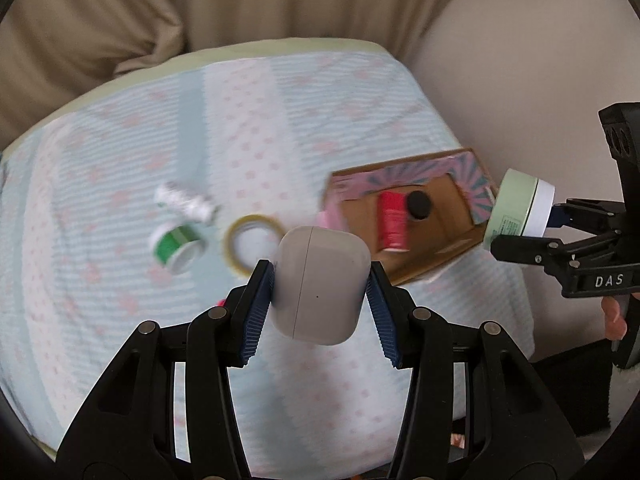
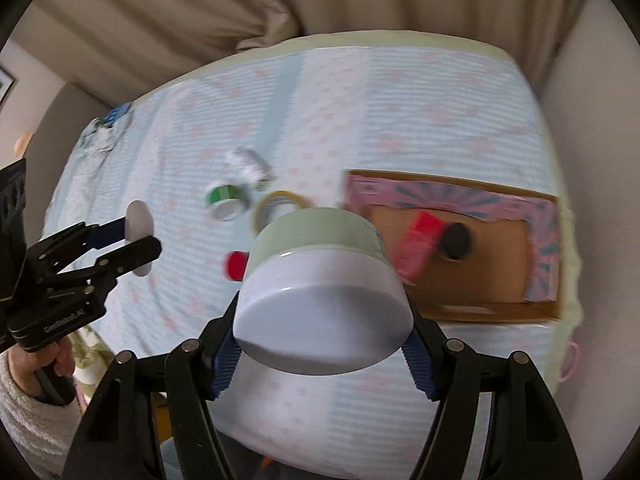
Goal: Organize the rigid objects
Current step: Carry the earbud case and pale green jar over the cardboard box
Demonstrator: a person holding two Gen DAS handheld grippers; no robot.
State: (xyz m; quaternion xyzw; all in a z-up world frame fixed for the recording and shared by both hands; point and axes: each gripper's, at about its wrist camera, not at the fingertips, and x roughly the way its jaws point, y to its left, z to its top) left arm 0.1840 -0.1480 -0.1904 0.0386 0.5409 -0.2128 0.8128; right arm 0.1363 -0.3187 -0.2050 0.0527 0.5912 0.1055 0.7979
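Observation:
My left gripper point(image 1: 320, 286) is shut on a white earbud case point(image 1: 320, 284), held above the bed. It also shows at the left of the right wrist view point(image 2: 138, 236). My right gripper point(image 2: 324, 344) is shut on a pale green jar with a white lid point(image 2: 320, 280), held in the air beside the cardboard box point(image 2: 488, 264); the jar shows at the right of the left wrist view point(image 1: 518, 210). The box point(image 1: 440, 216) holds a red cylinder point(image 1: 393, 220) and a black round thing point(image 1: 418, 205).
On the patterned bedspread point(image 1: 280, 120) lie a green tape roll point(image 1: 176, 246), a yellowish tape roll point(image 1: 250, 240), a white blurred item point(image 1: 186, 202) and a small red thing point(image 2: 236, 266). A beige curtain point(image 1: 160, 8) hangs behind the bed.

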